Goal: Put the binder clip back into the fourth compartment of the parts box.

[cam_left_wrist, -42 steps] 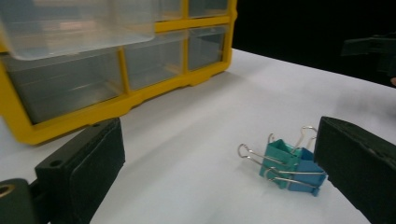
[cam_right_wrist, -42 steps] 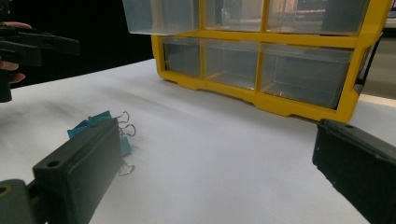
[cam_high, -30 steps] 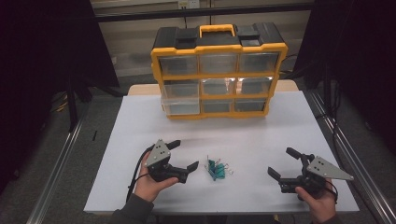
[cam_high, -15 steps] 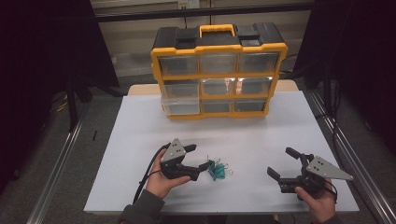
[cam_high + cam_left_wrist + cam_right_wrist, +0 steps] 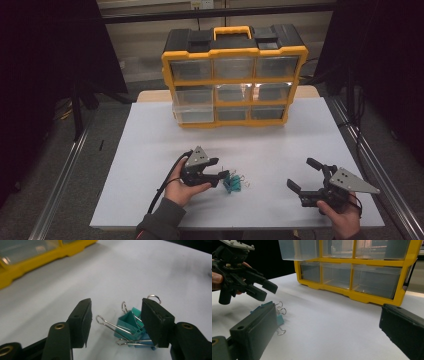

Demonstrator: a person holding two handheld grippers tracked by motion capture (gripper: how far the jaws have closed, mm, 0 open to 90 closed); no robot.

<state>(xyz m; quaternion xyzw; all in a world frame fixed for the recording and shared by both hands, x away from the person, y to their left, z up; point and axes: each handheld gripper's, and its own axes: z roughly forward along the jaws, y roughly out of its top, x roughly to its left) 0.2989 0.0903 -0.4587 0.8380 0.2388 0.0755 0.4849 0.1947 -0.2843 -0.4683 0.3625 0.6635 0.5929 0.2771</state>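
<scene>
From the high view, the yellow organizer (image 5: 234, 75) stands at the far side of the white desk (image 5: 150, 145); its clear drawers look empty, the lower-left one (image 5: 192, 113) pulled out. The teal binder clips (image 5: 233, 183) lie just in front of the left tongs (image 5: 222, 173).

In the left gripper view, the left tongs (image 5: 116, 320), apart and just closing, straddle the clips (image 5: 131, 326); whether either pad touches them is unclear.

In the right gripper view, the right tongs (image 5: 329, 330) gape wide, clips (image 5: 278, 313) beside the left-hand jaw.

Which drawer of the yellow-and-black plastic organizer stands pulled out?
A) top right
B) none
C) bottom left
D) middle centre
C: the clear bottom-left drawer juts forward from the yellow-and-black plastic organizer, while the other drawers sit flush.
</scene>
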